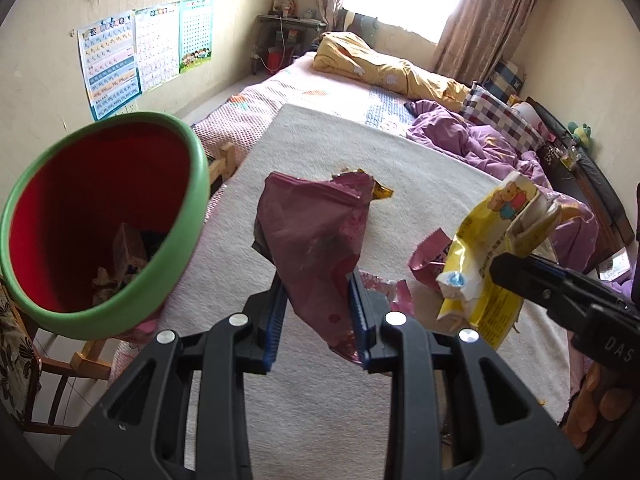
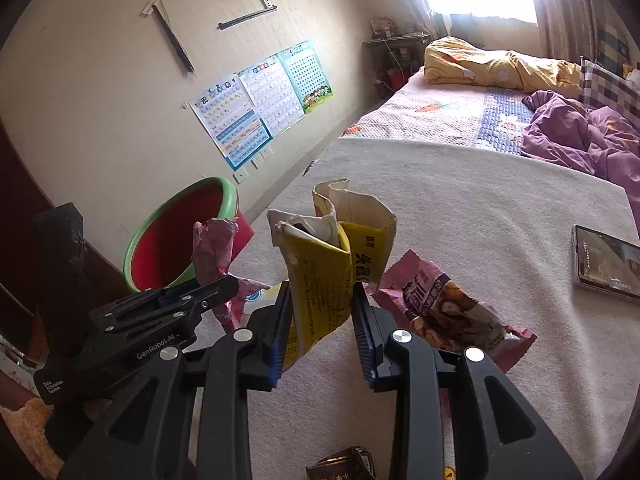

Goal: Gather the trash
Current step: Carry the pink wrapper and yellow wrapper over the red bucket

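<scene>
Left gripper (image 1: 318, 312) clamped on maroon wrapper (image 1: 316, 232); right gripper (image 2: 322, 328) clamped on yellow bag (image 2: 320, 276). Bin (image 1: 188, 216) up-left of both, w/ some trash inside already. Pink snack bag (image 2: 444, 312) beside right gripper left to collect.

bin (image 1: 188, 216) left of bed (image 1: 400, 208), wrapper (image 2: 444, 312) on bed, phone (image 2: 606, 262) right

A dark packet (image 2: 342, 466) is cut off by the bottom edge.
</scene>
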Demonstrator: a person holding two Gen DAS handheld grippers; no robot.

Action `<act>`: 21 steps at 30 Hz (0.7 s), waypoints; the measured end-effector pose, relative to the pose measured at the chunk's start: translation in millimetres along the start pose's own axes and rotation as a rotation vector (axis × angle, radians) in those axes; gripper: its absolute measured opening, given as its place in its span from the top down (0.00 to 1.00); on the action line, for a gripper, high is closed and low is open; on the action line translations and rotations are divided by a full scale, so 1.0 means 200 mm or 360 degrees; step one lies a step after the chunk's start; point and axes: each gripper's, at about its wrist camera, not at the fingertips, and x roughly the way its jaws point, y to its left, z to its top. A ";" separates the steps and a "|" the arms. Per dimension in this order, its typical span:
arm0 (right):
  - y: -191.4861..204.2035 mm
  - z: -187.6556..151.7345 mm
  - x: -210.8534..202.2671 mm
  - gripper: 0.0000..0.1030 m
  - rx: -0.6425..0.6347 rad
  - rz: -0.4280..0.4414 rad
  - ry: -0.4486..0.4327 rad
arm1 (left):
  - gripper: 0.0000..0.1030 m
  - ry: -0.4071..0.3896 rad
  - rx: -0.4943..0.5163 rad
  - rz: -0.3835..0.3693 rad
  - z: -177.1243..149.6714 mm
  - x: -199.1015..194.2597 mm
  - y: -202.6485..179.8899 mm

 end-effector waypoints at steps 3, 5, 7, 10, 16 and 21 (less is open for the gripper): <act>0.02 0.01 0.02 0.72 -0.0008 0.0002 0.0003 | 0.72 -0.0024 -0.0007 0.0015 0.02 -0.02 0.04; 0.04 0.02 0.03 0.72 -0.0012 0.0004 0.0002 | 0.72 -0.0036 -0.0010 0.0020 0.03 -0.03 0.06; 0.06 0.03 0.04 0.72 -0.0017 0.0007 0.0000 | 0.72 -0.0048 -0.0010 0.0024 0.04 -0.04 0.08; 0.10 0.04 0.06 0.72 -0.0029 0.0011 -0.0003 | 0.72 -0.0065 -0.0005 0.0029 0.05 -0.06 0.11; 0.18 0.07 0.10 0.72 -0.0052 0.0016 -0.0011 | 0.72 -0.0100 0.0018 0.0050 0.07 -0.09 0.16; 0.24 0.10 0.14 0.72 -0.0073 0.0014 -0.0008 | 0.72 -0.0128 0.0015 0.0065 0.09 -0.11 0.24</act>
